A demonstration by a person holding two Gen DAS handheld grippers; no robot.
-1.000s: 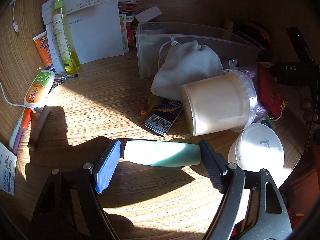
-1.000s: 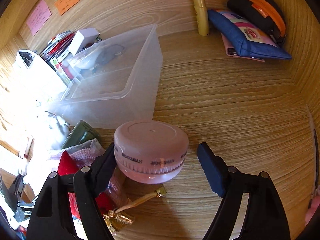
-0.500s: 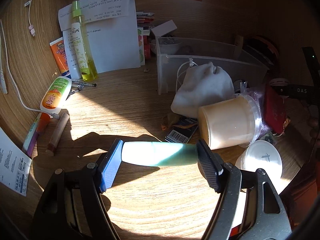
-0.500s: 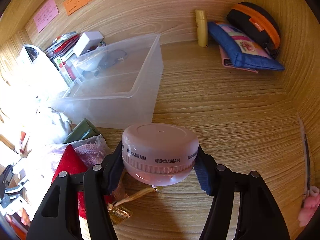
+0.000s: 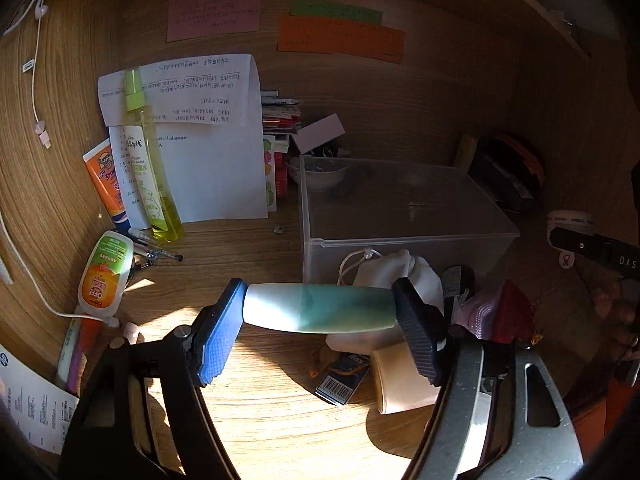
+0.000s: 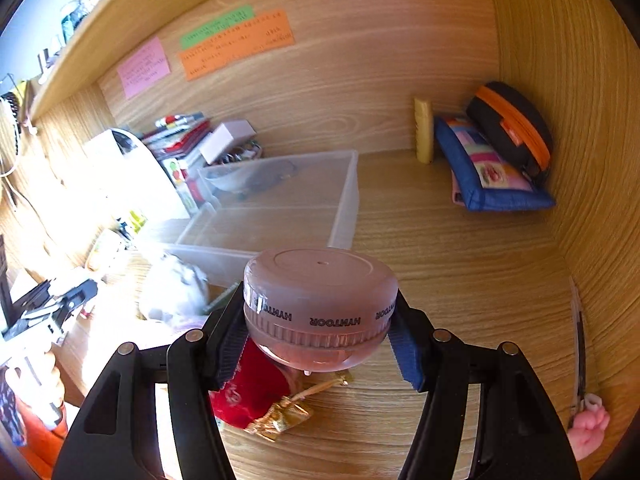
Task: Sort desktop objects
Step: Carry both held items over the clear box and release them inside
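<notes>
Clamped crosswise in the left gripper (image 5: 320, 316): a white-to-teal tube (image 5: 320, 307), long axis running pad to pad, square to the fingers, clear of the desk (image 5: 280, 412); gripped in the right gripper (image 6: 320, 332): a squat pink jar (image 6: 320, 300), lid up, pads pressed on its ribbed waist. Straight ahead of both tools and slightly below: the clear plastic bin (image 5: 400, 216), open-topped, long side facing the left tool, near corner just beyond the jar in the right view; likely the drop point for both, the right hand judged slightly nearer. Just beyond the tube, between tool and bin: a white drawstring pouch (image 5: 412, 268); under the jar: a red pouch (image 6: 252, 396) with gold cord. Legible: "HYNTOOR" round the jar, upside down; "OFF!" on an orange-and-green bottle (image 5: 105, 276) left of the left tool; "DAS" on the dark bar at far right; sticky notes unreadable.
</notes>
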